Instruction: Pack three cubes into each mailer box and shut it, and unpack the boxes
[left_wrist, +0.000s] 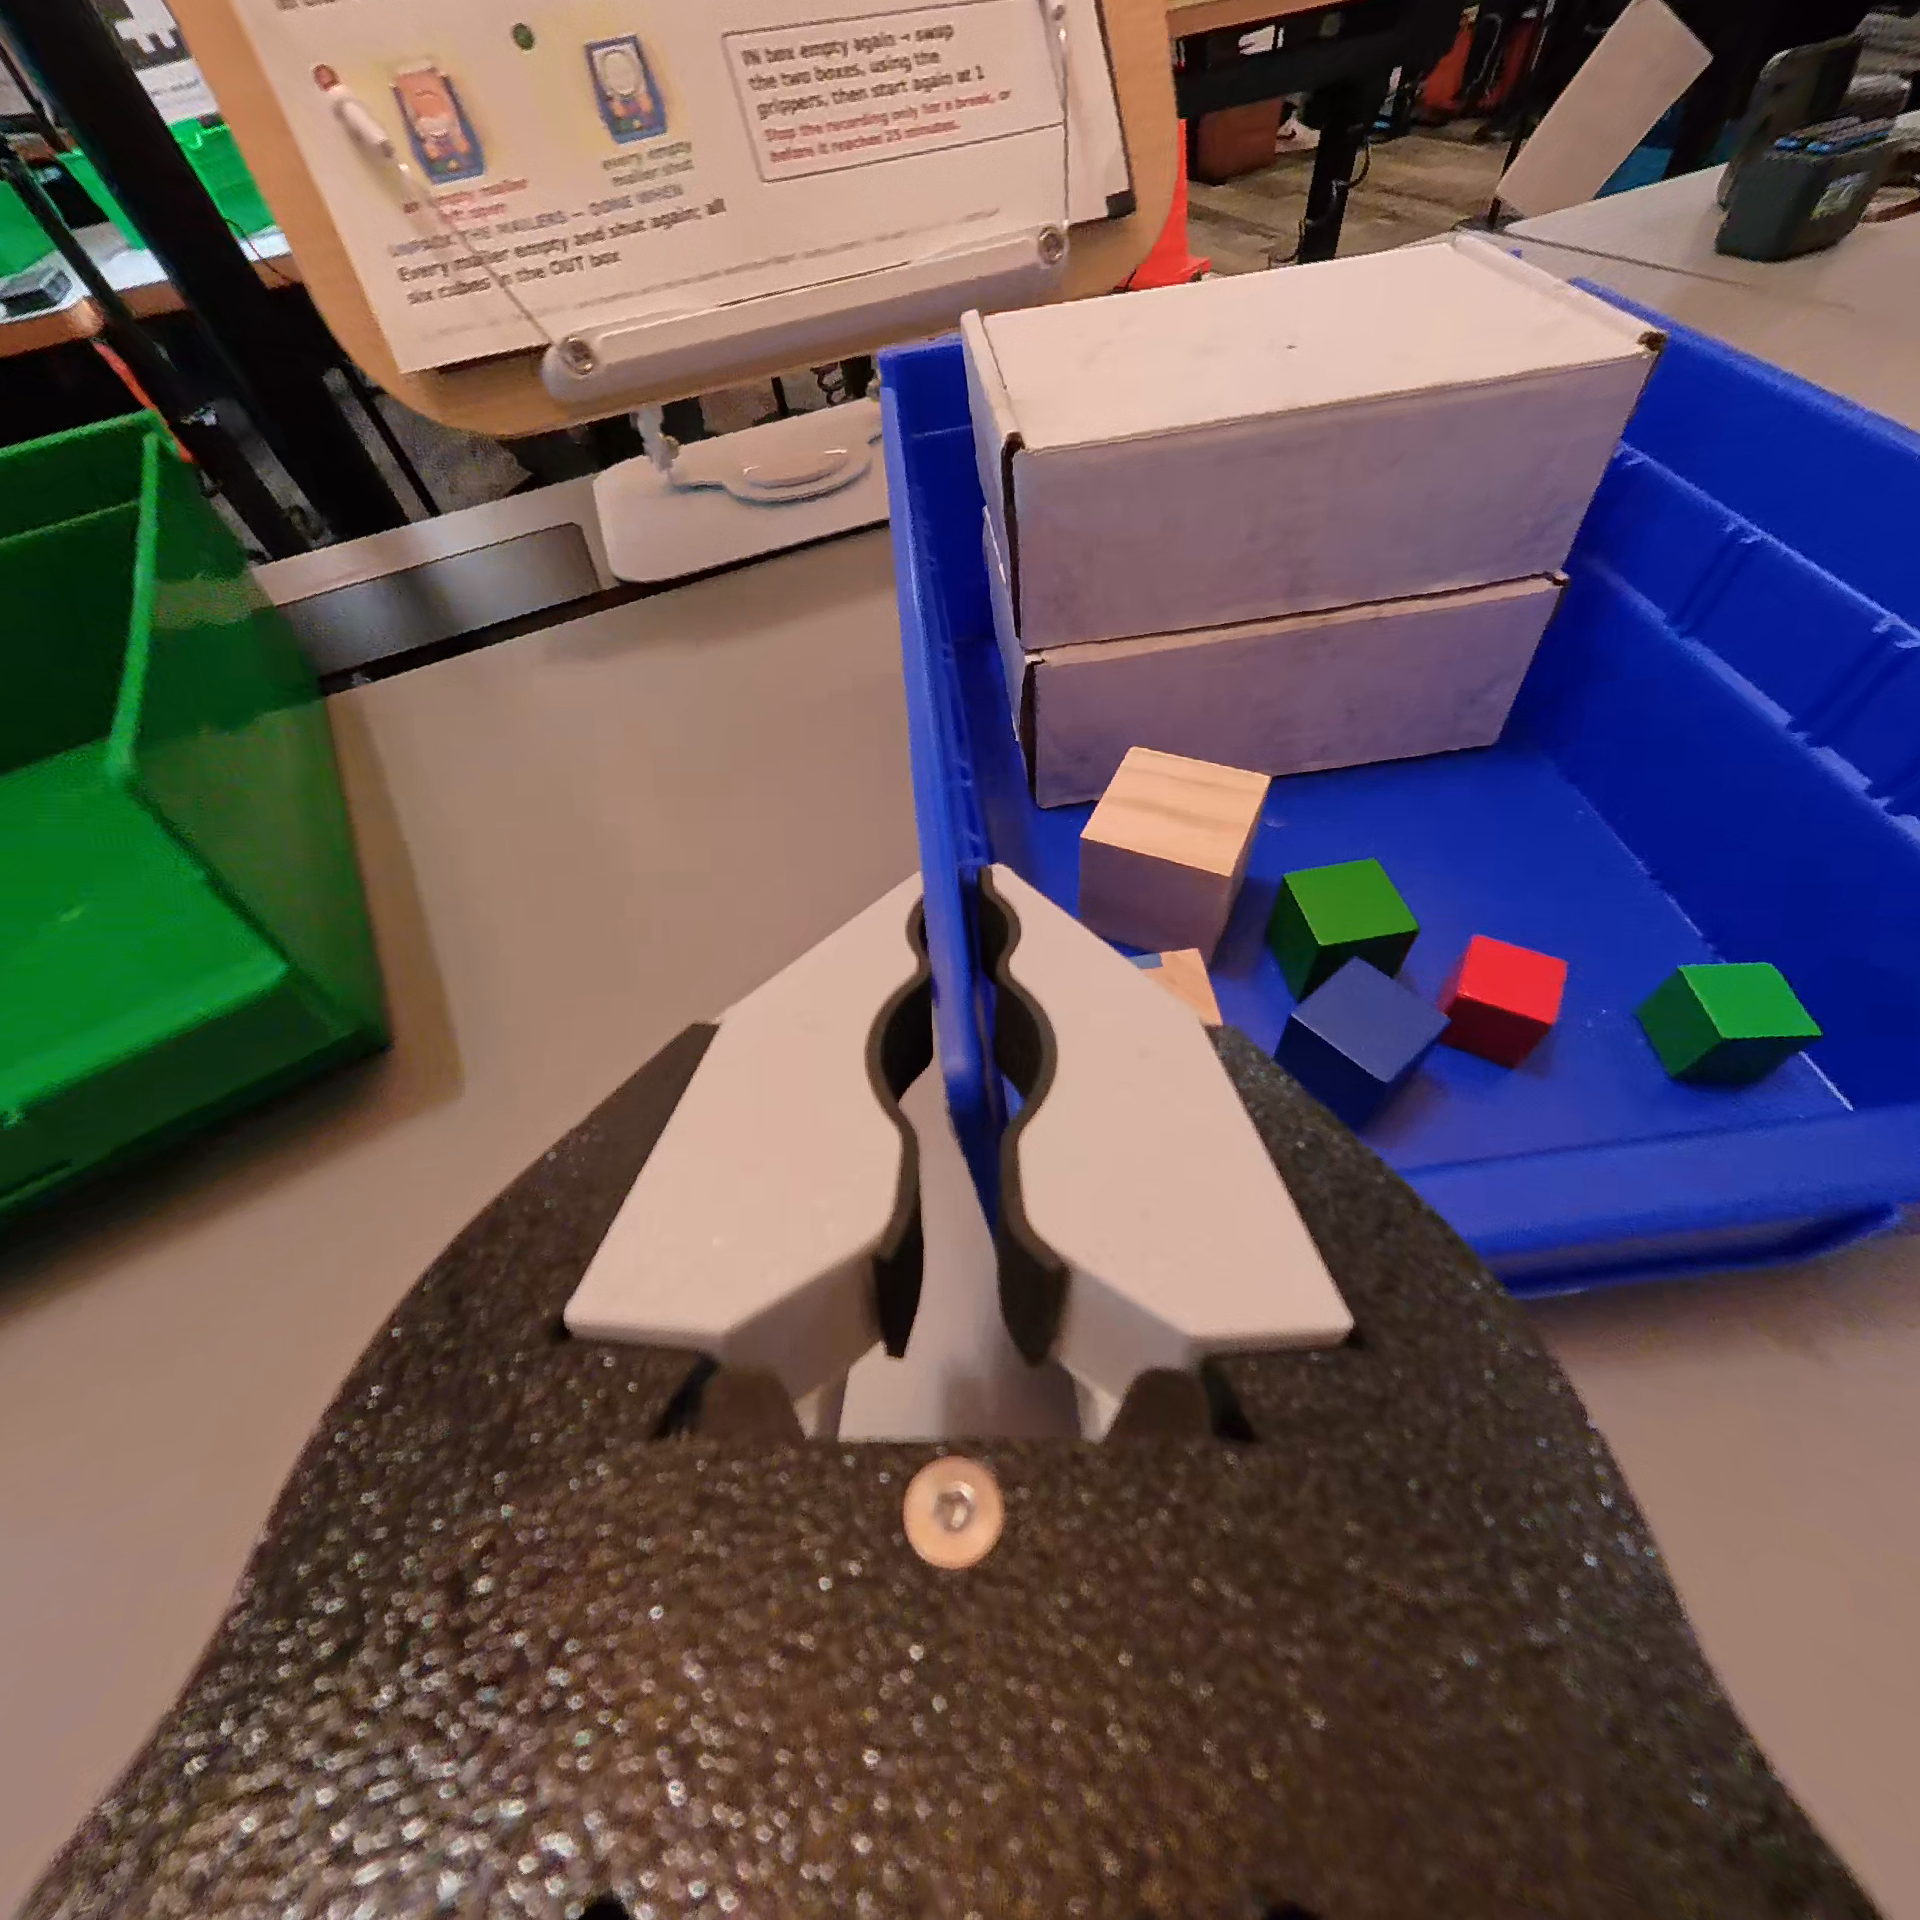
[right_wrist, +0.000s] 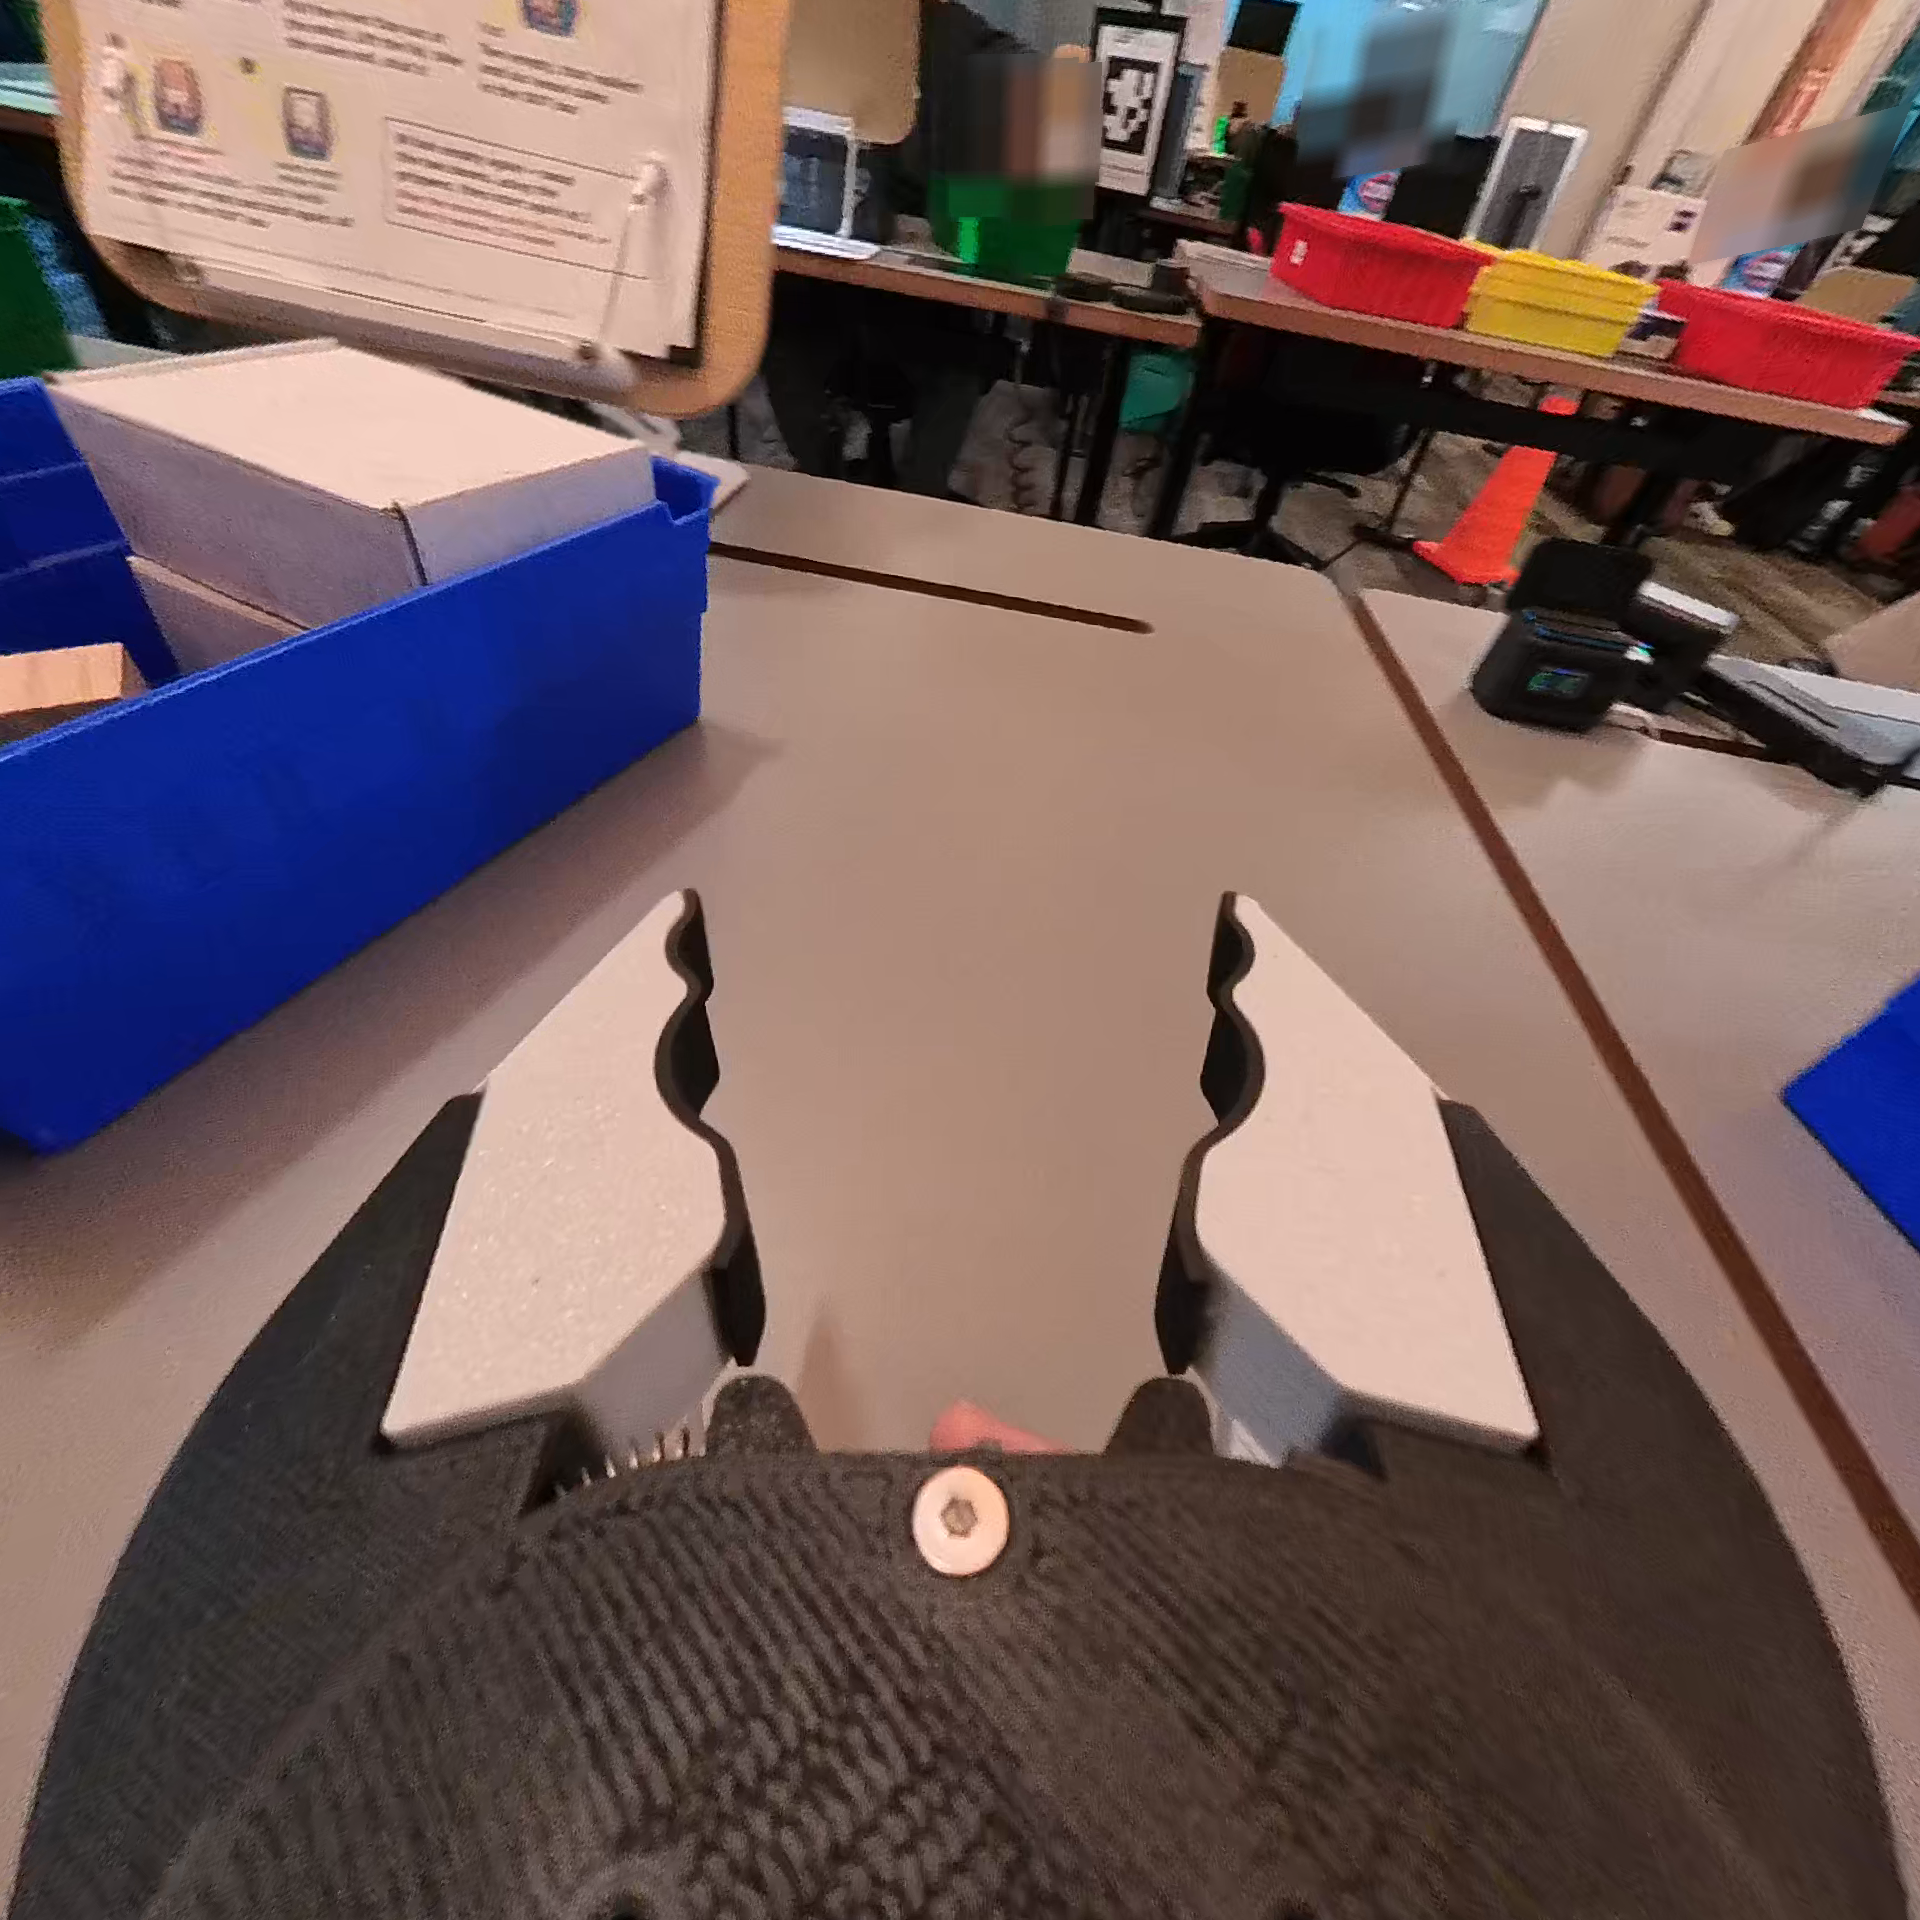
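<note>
Inside blue bin (left_wrist: 1714, 644): two white mailer boxes (left_wrist: 1299, 468) stacked, both shut; six cubes (left_wrist: 1340, 920) loose beside them. Packing judged not begun. Bin wall clamped by left gripper (left_wrist: 951, 925). Right gripper (right_wrist: 961, 914) spread wide, nothing held. Green bin (left_wrist: 156, 831) seen apart.

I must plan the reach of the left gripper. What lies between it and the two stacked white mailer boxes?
Left wrist view: the left gripper is shut on the blue bin's wall. Toward the stacked mailer boxes, just inside, sits a pale wooden cube.

A grey table (right_wrist: 935, 790) carries a blue bin (left_wrist: 1714, 665), with a green bin (left_wrist: 156, 831) to its left and a white stand base (left_wrist: 727, 509) behind it.
</note>
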